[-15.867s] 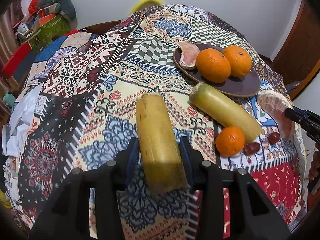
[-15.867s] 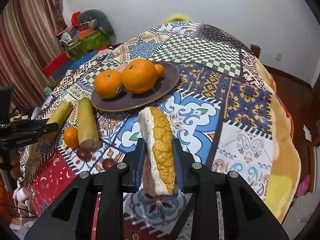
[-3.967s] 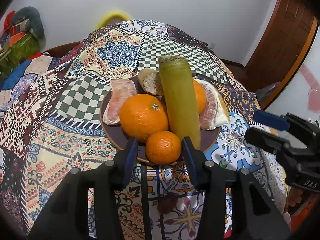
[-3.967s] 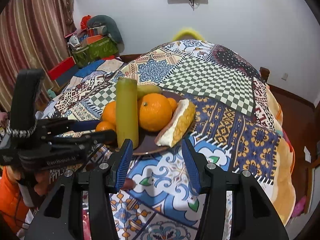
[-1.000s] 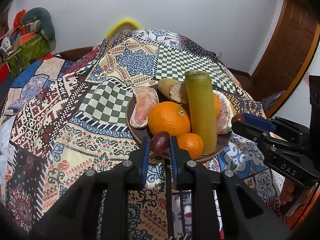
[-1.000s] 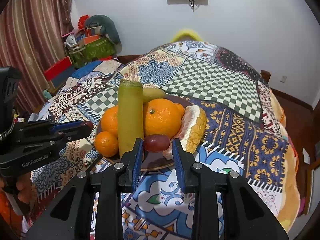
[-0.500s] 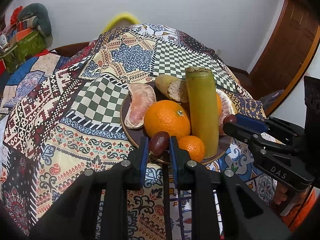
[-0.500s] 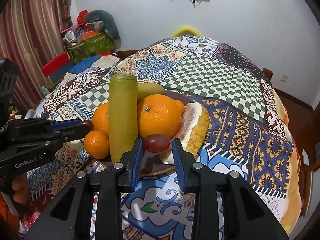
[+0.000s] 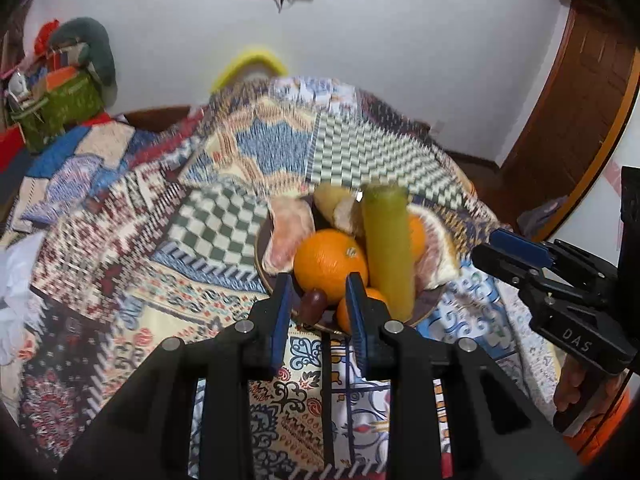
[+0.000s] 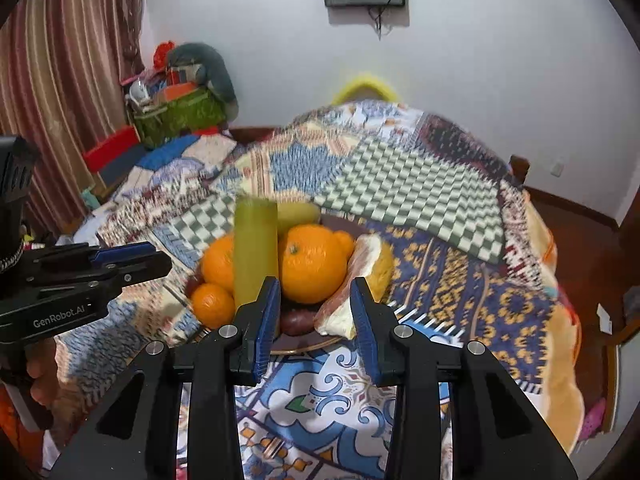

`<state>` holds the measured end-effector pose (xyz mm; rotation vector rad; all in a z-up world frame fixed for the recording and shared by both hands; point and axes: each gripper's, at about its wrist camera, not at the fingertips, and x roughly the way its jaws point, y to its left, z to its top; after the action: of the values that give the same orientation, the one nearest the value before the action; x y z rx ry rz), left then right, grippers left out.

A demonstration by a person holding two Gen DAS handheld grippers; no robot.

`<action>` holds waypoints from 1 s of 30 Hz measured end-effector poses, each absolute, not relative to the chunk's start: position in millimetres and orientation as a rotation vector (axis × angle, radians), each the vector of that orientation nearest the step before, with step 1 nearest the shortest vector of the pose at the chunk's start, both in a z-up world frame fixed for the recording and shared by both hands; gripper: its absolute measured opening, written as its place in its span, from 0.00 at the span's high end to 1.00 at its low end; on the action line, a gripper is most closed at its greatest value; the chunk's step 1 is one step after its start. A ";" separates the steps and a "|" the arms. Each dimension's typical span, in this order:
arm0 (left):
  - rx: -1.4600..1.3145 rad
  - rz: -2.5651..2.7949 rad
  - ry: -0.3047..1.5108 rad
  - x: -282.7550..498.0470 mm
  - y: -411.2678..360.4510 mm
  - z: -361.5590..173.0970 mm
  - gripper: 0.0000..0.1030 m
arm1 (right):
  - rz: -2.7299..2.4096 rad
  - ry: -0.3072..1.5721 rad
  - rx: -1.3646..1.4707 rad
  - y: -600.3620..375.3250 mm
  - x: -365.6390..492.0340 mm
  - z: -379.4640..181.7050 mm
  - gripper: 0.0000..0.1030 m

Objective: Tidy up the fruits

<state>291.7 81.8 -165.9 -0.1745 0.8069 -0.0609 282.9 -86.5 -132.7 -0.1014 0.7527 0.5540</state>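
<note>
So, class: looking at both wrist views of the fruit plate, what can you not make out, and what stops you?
- Plate base, both views: piled fruit covers it.
- Back orange, left wrist: green stalk hides most of it.
- Dark date, right wrist: partly behind the right gripper finger.
- Quilt pattern, both views: motion blur.
- Right gripper's rear, left wrist: cut off by the frame edge.

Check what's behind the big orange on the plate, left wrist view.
Behind the big orange: a pomelo segment, a yellowish stalk piece and part of another orange. The upright green stalk covers the rest.
</note>
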 end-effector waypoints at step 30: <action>-0.066 0.016 0.234 76.1 37.7 27.4 0.41 | 0.505 0.186 -0.013 -123.3 99.5 39.4 0.23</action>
<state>76.1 37.7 27.4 -0.0662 0.2341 0.0161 99.5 -123.3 39.4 -0.0127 0.1863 0.5054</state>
